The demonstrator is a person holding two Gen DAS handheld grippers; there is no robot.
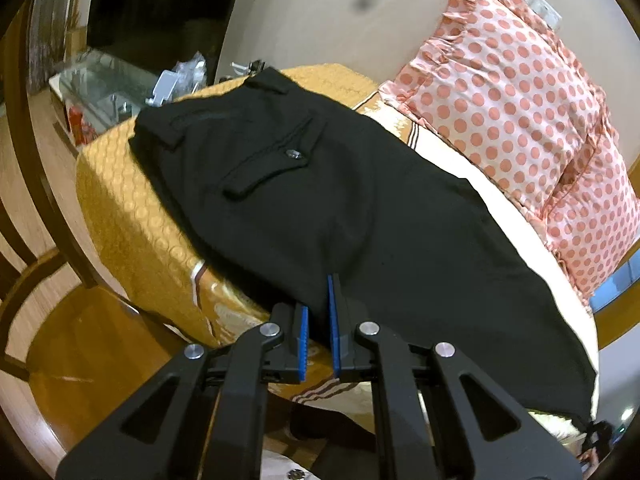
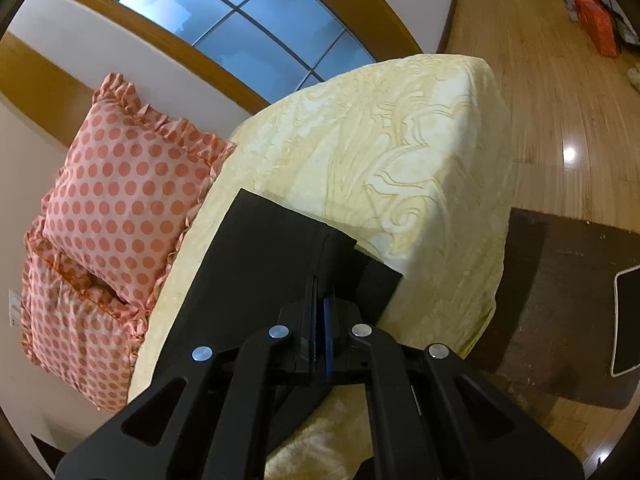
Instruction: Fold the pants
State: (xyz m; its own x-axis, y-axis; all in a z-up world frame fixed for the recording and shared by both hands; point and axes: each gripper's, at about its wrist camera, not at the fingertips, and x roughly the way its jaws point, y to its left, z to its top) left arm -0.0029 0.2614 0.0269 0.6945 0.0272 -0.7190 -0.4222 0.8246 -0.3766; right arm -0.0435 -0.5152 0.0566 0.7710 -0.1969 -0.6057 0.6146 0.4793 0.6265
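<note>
Black pants (image 1: 340, 208) lie on a bed (image 1: 132, 216), waistband and back pocket at the far left, legs running to the lower right. My left gripper (image 1: 318, 320) sits at the pants' near edge with a narrow gap between its blue pads; the edge lies at that gap, and I cannot tell if it is pinched. In the right wrist view the leg ends (image 2: 264, 256) lie on the cream bedspread (image 2: 400, 152). My right gripper (image 2: 320, 312) is shut on the edge of the leg fabric.
Two pink polka-dot pillows (image 1: 520, 120) lean on the wall behind the pants, also in the right wrist view (image 2: 120, 188). A wooden chair (image 1: 60, 300) stands left of the bed. A dark bedside table (image 2: 560, 300) stands right. A window (image 2: 240, 32) is behind the bed.
</note>
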